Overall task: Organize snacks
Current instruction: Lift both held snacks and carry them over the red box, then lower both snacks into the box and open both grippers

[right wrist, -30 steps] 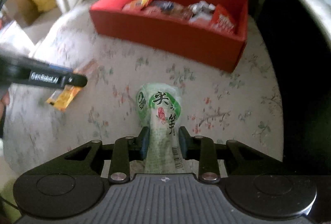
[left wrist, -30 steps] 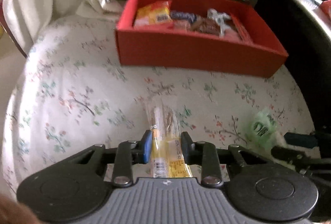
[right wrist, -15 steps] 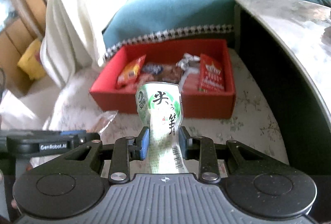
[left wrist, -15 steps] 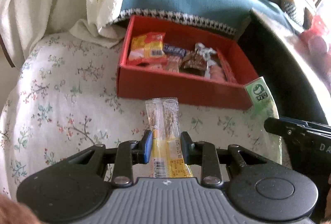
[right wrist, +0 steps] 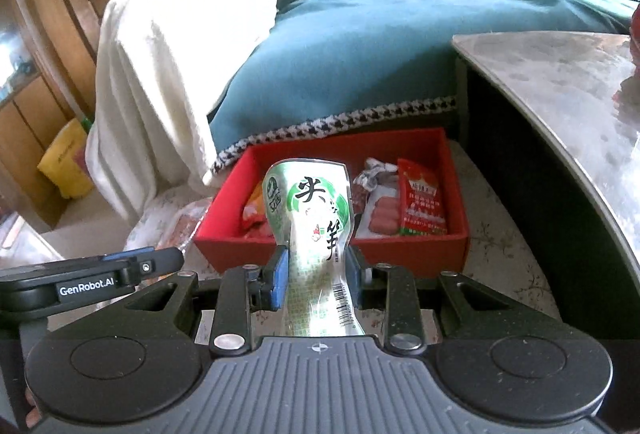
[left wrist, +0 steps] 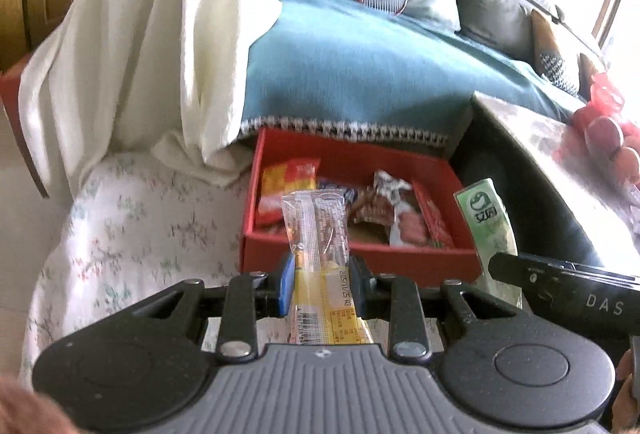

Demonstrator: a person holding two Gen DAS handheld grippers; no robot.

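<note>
- Your left hand-held gripper is clamped on a clear-and-yellow bar, pads pressed to both sides; the bar sticks forward out of the jaws.
- Your right hand-held gripper is closed tight on a green pouch, pinched at its waist so the printed top fans out ahead.
- A second ago both snacks sat low over the floral cloth, with the cloth filling the views. Now both have risen clear of it and the cameras tilt up, so sofa and cushions show. I take this as the pick-up done and the carry begun.
- The red box lies just beyond both snacks, near wall facing you. In the right view the pouch overlaps the box's middle; in the left view the bar's tip overlaps its left half.
- Inside are an orange packet, sausages and a red sachet, so free floor looks scarce.
- Next likely calls for reaching forward over the near wall, then opening.
</note>
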